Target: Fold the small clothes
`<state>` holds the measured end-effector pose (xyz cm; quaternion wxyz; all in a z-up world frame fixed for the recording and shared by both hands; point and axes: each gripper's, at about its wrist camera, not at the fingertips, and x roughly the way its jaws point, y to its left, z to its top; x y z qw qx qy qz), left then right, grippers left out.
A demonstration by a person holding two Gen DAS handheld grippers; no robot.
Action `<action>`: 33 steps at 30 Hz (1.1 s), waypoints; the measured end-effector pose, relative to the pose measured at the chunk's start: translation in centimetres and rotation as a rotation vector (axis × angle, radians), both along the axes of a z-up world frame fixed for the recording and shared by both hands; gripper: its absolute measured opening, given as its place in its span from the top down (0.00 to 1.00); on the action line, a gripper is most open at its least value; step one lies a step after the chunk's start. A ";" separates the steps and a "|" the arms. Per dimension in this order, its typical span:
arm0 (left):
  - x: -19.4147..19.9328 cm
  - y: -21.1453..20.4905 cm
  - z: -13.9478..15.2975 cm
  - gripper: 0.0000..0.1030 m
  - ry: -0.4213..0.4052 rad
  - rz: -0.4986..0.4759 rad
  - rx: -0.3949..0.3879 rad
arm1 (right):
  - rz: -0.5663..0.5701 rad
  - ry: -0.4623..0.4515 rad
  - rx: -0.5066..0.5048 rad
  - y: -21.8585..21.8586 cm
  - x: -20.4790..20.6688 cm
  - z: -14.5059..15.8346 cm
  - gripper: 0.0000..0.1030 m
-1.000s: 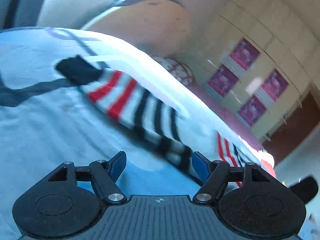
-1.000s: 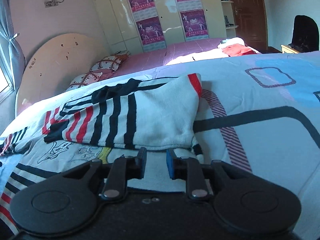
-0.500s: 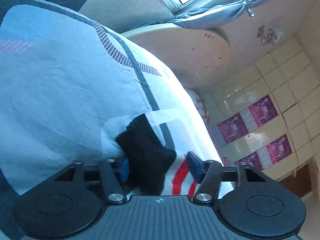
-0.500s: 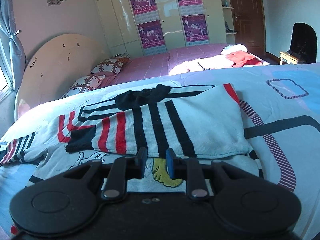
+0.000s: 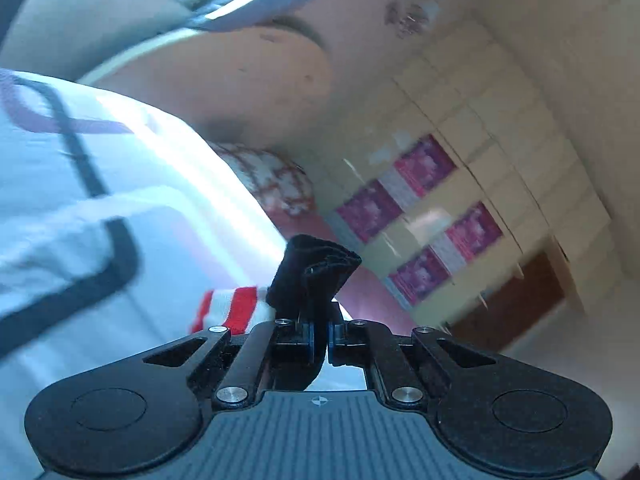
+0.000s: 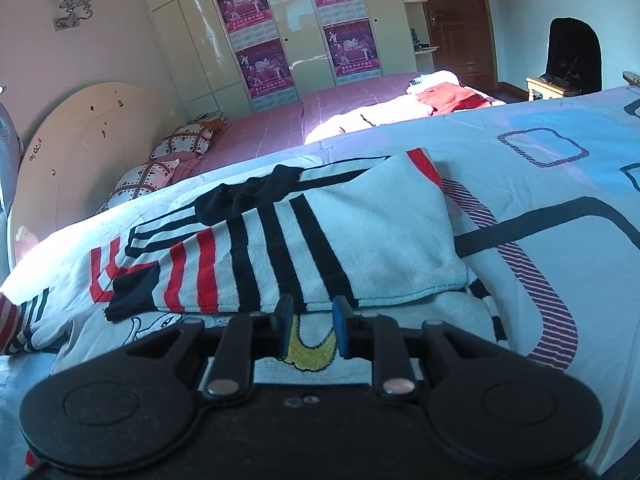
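A small white sweater (image 6: 320,240) with black and red stripes lies on the patterned light-blue bed sheet (image 6: 560,208), one side folded over its middle. My left gripper (image 5: 319,340) is shut on the sweater's black cuff (image 5: 316,272), with the red-striped sleeve (image 5: 236,308) hanging to its left, lifted above the sheet (image 5: 80,208). My right gripper (image 6: 310,320) is slightly open and empty, low over the sweater's near hem with a yellow cartoon print (image 6: 312,354) between its fingers.
A second bed with a pink cover (image 6: 320,116), pillows (image 6: 184,140) and loose clothes (image 6: 444,98) stands behind. A round headboard (image 6: 88,152) is at the left. Wardrobe doors with purple posters (image 6: 260,40) line the back wall; a door (image 6: 452,20) is at right.
My left gripper has shut on the black cuff and lifted it off the sheet. My right gripper has opened a little; the folded sweater side shifted slightly.
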<state>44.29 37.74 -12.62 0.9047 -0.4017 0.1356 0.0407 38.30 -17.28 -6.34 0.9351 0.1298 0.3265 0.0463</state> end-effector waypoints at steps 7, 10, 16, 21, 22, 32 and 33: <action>7.3 -16.0 0.3 0.95 0.113 -0.272 0.132 | -0.016 -0.037 0.035 -1.0 1.3 0.6 0.78; 8.9 -21.9 -0.1 0.95 0.148 -0.355 0.191 | -0.025 -0.054 0.064 -1.8 2.5 1.0 0.78; 12.5 -30.2 -2.0 0.93 0.288 -0.490 0.314 | -0.022 -0.016 0.116 -3.3 4.0 0.5 0.75; 6.8 -31.5 0.0 0.37 0.192 -0.477 0.347 | 0.030 -0.018 0.204 -3.2 3.9 0.7 0.57; 5.6 -31.1 0.9 0.37 0.159 -0.464 0.383 | 0.047 -0.017 0.226 -2.9 4.0 0.7 0.57; -3.6 -18.7 0.6 0.37 0.254 -0.184 0.469 | 0.206 0.093 0.416 4.9 8.1 -2.1 0.58; -3.6 -18.0 0.0 0.37 0.271 -0.176 0.472 | 0.212 0.105 0.438 5.5 8.6 -2.6 0.58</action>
